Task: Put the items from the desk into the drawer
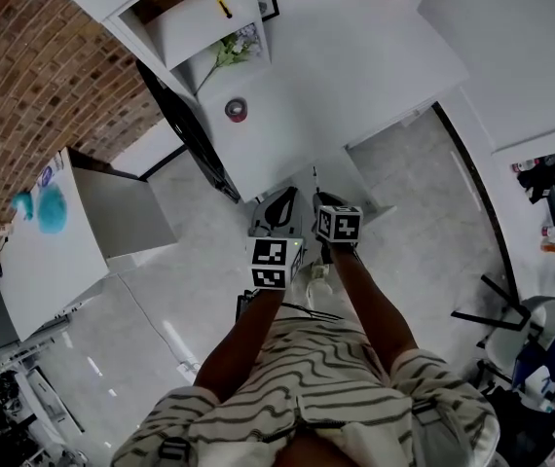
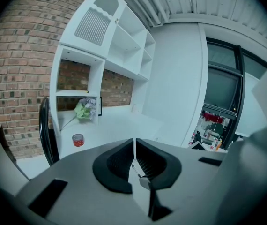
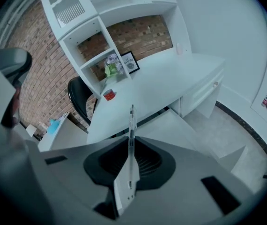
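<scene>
We hold both claws shut tight on nothing, the left gripper (image 2: pixel 134 149) and the right gripper (image 3: pixel 131 125), side by side over the floor and well apart from the desk (image 1: pixel 336 56). The red tape roll (image 1: pixel 236 110) lies flat near the desk's left end, ahead and to the left of both claws, so we judge the left one the nearer, and its jaws would have to part first. The drawer (image 3: pixel 203 93) sits under the desk's right end and looks closed to us
</scene>
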A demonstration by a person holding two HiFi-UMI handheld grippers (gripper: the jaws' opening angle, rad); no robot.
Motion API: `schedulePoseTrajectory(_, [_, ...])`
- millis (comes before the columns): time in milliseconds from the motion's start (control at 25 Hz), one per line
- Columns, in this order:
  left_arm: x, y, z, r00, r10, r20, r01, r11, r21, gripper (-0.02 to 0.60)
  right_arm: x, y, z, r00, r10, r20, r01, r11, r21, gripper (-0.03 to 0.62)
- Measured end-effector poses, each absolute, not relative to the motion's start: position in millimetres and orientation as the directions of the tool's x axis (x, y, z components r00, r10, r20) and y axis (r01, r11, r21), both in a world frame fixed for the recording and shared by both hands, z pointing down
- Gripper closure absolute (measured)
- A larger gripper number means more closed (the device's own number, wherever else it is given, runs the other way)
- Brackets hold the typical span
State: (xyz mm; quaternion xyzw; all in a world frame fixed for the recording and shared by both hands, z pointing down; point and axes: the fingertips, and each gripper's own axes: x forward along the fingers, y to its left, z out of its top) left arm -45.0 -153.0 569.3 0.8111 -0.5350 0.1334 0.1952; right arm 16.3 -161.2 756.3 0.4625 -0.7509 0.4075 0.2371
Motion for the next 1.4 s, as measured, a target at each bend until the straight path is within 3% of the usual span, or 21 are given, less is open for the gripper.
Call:
schedulePoseTrajectory(920, [-51, -164, 606, 0.395, -0.786, 0.476, -0.918, -0.351, 0.182, 0.577, 24, -170, 886, -0.358, -0.32, 0.877, -0.934, 0.107, -0.342, 0.545])
schedulePoseTrajectory(1400, [-45, -164, 620, 0.413, -0.764, 0.496, -0.91, -0.37, 0.188, 0.577, 33, -173, 938, -0.318, -0.238, 0.918, -0.947, 0.123, -0.296, 0.544])
